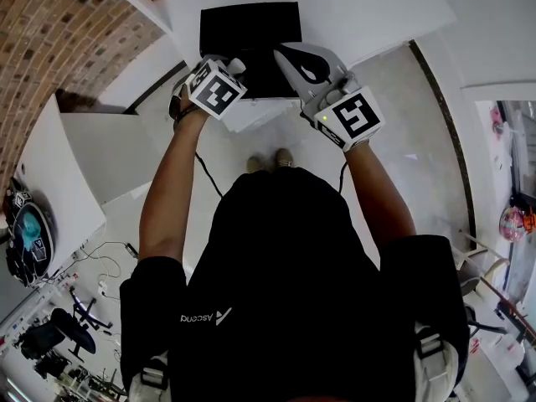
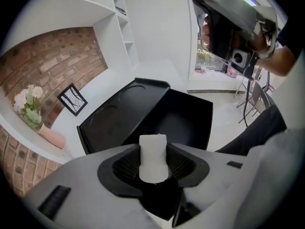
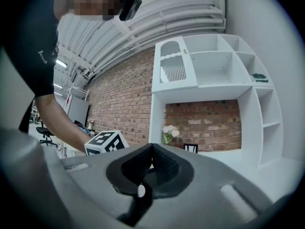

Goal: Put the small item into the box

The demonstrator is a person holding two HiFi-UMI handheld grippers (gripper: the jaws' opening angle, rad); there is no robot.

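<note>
A small white cylindrical item [image 2: 152, 157] stands upright between the pads of my left gripper [image 2: 152, 149], which is shut on it. In the head view the item [image 1: 238, 64] shows at that gripper's tip, at the near left edge of the black box [image 1: 251, 32]. The box [image 2: 188, 123] lies open just beyond the jaws, its lid [image 2: 119, 113] folded flat to the left. My right gripper [image 1: 283, 53] hovers over the box's near right part, shut with nothing between its jaws [image 3: 151, 148]. It also shows high at the right of the left gripper view, as the right gripper [image 2: 233, 23].
The box sits on a white tabletop [image 1: 377, 7] against a brick wall [image 2: 62, 56] and white shelves [image 3: 214, 75]. A vase of flowers [image 2: 31, 109] and a small picture frame [image 2: 72, 99] stand left of the box. Chairs [image 2: 257, 94] stand on the floor at the right.
</note>
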